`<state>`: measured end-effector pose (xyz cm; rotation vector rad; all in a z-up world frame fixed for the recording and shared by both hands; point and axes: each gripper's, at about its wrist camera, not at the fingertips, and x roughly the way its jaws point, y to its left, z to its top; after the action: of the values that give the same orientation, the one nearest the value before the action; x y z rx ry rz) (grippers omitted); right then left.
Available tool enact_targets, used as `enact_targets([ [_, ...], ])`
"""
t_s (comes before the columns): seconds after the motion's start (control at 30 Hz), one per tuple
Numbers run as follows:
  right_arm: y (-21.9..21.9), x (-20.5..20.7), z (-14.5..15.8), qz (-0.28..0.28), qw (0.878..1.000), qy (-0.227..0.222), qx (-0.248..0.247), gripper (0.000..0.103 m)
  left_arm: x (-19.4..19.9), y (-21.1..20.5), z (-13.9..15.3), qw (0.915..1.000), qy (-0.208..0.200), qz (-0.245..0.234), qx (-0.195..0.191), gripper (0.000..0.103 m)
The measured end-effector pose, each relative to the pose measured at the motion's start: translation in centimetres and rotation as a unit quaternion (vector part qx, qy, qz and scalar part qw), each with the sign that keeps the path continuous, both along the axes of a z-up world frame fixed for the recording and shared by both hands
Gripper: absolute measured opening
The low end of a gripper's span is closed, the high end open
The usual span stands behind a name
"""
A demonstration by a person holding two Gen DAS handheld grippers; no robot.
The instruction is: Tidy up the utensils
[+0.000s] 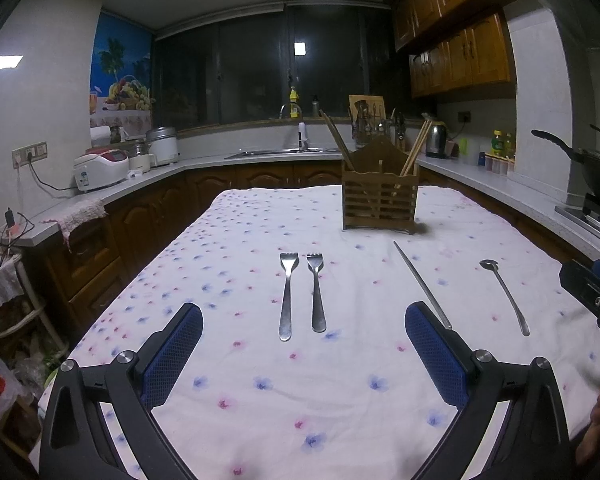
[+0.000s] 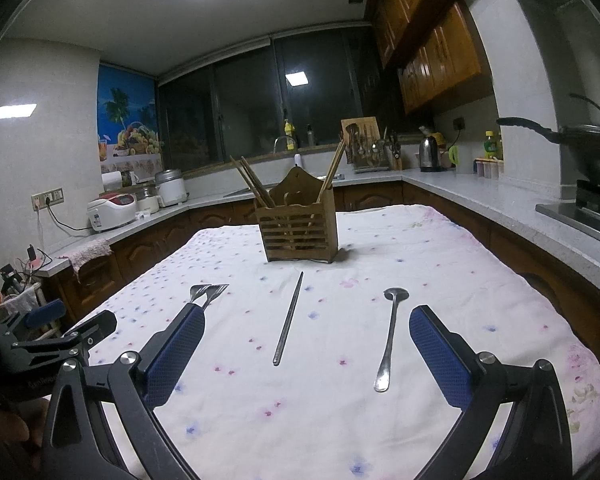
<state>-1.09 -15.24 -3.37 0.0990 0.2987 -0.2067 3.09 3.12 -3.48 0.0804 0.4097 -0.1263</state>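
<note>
Both grippers, left (image 1: 303,354) & right (image 2: 306,354), spread wide, holding nothing. Two forks (image 1: 302,292) at 12 o'clock of left; spoon (image 2: 389,338), probably metal chopstick (image 2: 289,324), holder (image 2: 298,228) beyond.

A home kitchen: brown wooden wall cabinets (image 1: 456,20) at two o'clock, grey stone countertop (image 1: 496,184), steel sink tap (image 1: 288,110) at twelve, white rice cooker (image 1: 100,168) at ten, black wok (image 2: 588,148) at three

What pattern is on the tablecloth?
White cloth tablecloth scattered with small blue and pink flowers, clearest in the left wrist view.
</note>
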Motion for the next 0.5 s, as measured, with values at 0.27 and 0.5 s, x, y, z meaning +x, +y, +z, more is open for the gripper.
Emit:
enact_targets([
  [0.27, 0.00, 0.11, 0.10, 0.000, 1.000, 0.001, 0.000, 0.103, 0.08, -0.03, 0.02, 1.0000, 0.001, -0.002, 0.000, 0.102],
  [0.5, -0.08, 0.45, 0.05, -0.004, 1.000, 0.007, -0.001, 0.103, 0.31, -0.12, 0.08, 1.0000, 0.003, -0.002, -0.001, 0.102],
])
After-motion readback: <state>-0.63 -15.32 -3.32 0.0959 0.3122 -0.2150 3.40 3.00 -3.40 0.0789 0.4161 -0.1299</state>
